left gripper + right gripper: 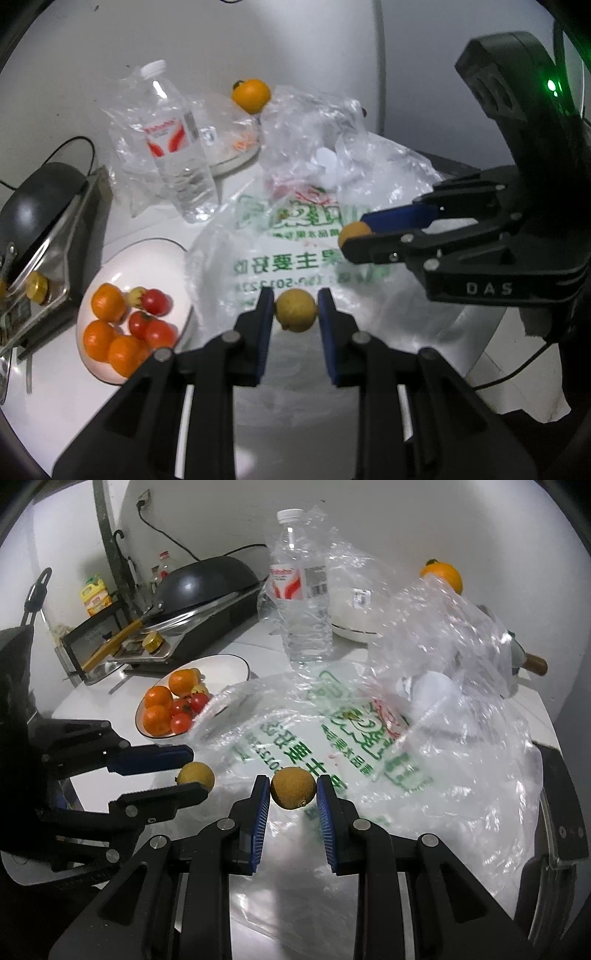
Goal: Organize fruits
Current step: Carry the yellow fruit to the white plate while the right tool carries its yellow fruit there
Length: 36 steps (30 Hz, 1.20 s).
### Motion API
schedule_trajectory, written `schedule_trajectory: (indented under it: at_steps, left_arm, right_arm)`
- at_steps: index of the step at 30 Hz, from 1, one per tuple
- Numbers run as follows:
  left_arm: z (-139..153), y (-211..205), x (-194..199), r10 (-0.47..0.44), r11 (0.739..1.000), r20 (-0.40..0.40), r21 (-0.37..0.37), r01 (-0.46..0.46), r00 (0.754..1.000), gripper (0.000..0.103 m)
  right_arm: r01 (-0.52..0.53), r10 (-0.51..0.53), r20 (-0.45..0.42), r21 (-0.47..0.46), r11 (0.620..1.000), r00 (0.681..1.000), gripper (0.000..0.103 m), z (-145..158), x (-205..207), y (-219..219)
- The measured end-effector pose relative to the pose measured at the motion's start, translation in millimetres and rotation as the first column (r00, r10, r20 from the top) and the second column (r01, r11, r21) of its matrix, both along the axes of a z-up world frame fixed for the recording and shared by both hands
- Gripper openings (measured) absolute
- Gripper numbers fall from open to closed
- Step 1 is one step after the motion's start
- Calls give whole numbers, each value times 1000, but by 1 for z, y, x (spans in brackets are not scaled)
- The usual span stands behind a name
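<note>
Two grippers are each pinching a small yellow-brown fruit above the printed plastic bag (280, 258) — left gripper (295, 308) gripping one fruit (296, 309), right gripper (291, 788) gripping another (293, 787) — near the plate (229, 664).

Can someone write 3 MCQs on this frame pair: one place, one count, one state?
1. Where does the water bottle stand?
A. In the plate
B. Upright behind the printed plastic bag
C. Lying on the pan

2. How many orange fruits lie in the plate?
A. One
B. Two
C. Four

3. What is the left tool doing?
A. Shut on a small yellowish fruit
B. Open over the plate
C. Gripping the bottle

Key: 1 B, the bottle is upright past the bag. 2 C, the left wrist view shows four in the plate. 3 A, both pads press the fruit; the right tool grips a brownish fruit likewise.
</note>
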State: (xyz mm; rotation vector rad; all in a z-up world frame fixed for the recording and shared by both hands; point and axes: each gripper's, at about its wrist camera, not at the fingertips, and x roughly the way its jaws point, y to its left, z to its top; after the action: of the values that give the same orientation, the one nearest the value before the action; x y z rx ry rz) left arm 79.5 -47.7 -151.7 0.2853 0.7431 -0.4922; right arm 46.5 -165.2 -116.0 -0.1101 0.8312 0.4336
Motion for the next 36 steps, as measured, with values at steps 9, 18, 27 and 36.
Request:
schedule_trajectory:
  at_steps: [9, 18, 27, 36]
  left_arm:
    - [10, 29, 5, 46, 999, 30, -25, -46, 998, 25]
    - [14, 60, 11, 77, 997, 69, -23, -75, 995, 25]
    - [15, 87, 21, 97, 995, 96, -20, -96, 991, 25]
    - [11, 111, 40, 138, 990, 117, -32, -135, 984, 25]
  right_arm:
    - [-37, 37, 15, -23, 999, 999, 28, 9, 10, 28]
    - [-74, 74, 12, -48, 996, 997, 28, 10, 20, 60]
    - [-115, 116, 11, -72, 991, 993, 28, 13, 31, 91]
    - [-132, 133, 13, -80, 988, 991, 28, 13, 42, 111]
